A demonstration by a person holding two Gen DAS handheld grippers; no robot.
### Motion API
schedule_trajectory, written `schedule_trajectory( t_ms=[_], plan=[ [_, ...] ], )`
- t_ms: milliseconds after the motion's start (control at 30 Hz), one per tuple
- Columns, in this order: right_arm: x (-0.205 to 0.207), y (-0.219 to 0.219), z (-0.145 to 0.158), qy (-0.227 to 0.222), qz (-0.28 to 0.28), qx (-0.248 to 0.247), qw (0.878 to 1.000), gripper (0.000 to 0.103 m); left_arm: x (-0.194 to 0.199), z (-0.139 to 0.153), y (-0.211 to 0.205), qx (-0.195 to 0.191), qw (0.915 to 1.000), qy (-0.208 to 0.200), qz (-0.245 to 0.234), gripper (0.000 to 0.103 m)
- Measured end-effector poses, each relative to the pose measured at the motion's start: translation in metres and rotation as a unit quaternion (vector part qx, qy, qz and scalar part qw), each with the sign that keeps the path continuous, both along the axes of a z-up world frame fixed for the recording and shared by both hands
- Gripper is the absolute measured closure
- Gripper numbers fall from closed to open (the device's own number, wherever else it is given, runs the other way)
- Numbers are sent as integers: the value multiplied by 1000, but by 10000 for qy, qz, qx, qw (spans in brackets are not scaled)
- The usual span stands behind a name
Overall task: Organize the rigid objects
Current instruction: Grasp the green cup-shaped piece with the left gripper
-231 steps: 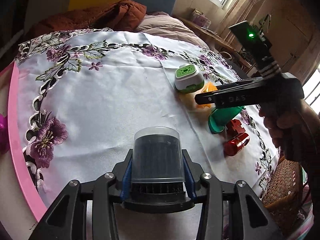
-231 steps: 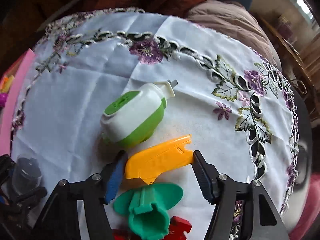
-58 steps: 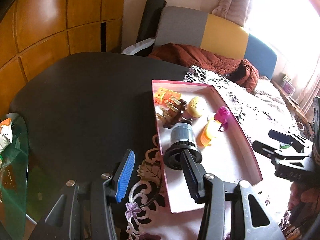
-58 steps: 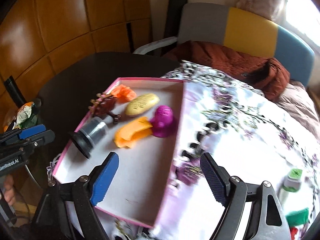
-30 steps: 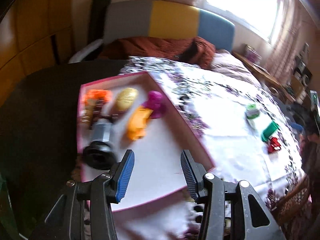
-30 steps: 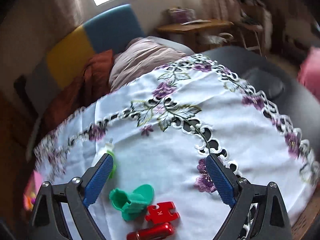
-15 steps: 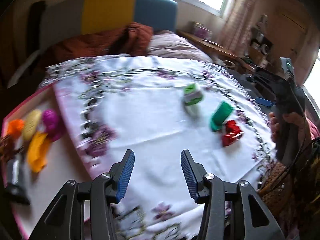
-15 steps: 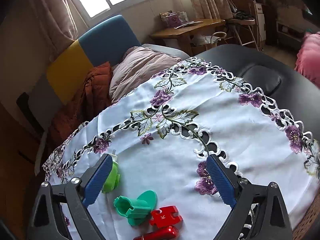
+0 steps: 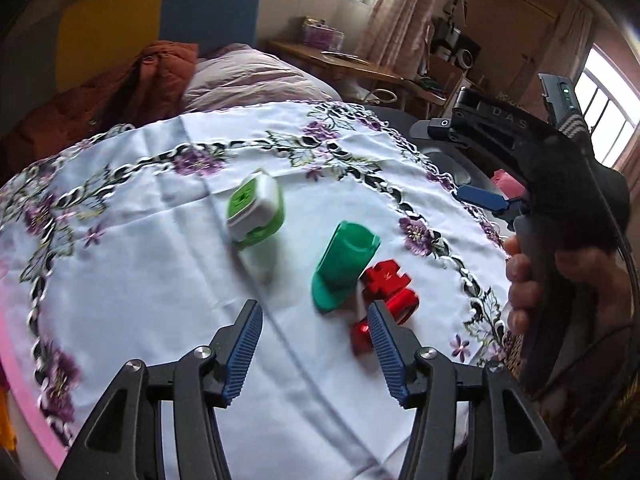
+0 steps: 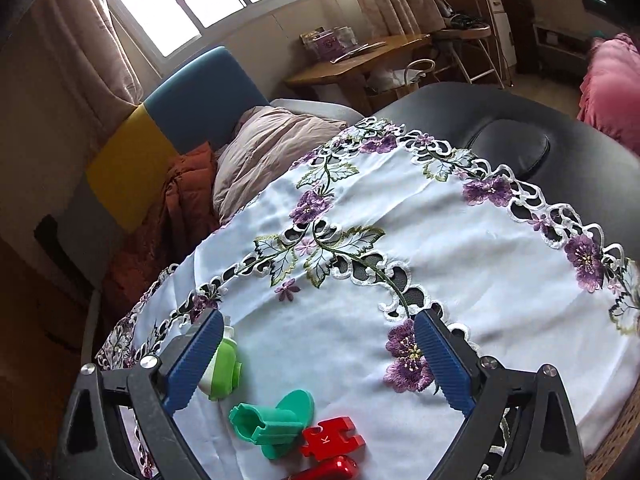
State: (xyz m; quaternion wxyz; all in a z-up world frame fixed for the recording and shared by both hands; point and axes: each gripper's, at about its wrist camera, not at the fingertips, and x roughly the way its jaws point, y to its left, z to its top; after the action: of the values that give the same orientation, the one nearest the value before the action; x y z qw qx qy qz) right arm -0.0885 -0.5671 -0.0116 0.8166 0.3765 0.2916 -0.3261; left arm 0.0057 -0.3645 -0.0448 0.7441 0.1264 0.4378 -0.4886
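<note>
Right gripper (image 10: 316, 364) fingers (image 10: 194, 360) spread empty above green piece (image 10: 276, 426).

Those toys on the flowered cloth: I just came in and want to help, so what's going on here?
A person is tidying with a gripper in each hand. The left gripper, jaws just opening and empty, hangs over the green plastic piece, red puzzle piece and shiny red toy. The right gripper is open and empty too. The green-and-white plug-in lies beside them on the tablecloth.
</note>
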Motion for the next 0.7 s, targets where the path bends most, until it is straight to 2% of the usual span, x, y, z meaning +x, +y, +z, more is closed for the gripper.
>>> schedule_trajectory(
  t_ms=[200, 267, 467, 500, 533, 700],
  plan=[
    [-3, -4, -2, -131, -56, 178, 9997, 6, 0, -2, -40, 27, 9996, -10, -288, 42],
    [-3, -4, -2, -154, -40, 173, 9997, 6, 0, -5, -52, 109, 9994, -101, -321, 41],
    [-3, -4, -3, -176, -47, 224, 9996, 6, 7, -23, -80, 233, 9993, -20, -291, 42],
    [-2, -4, -3, -155, -38, 219, 9996, 6, 10, -27, -83, 284, 9992, 63, -262, 47],
    [-1, -4, -4, -137, -17, 217, 9997, 6, 12, -31, -84, 293, 9991, 171, -235, 65],
    [-1, -3, -4, -129, -30, 190, 9997, 6, 18, -29, -56, 41, 9998, 210, 6, 68]
  ],
)
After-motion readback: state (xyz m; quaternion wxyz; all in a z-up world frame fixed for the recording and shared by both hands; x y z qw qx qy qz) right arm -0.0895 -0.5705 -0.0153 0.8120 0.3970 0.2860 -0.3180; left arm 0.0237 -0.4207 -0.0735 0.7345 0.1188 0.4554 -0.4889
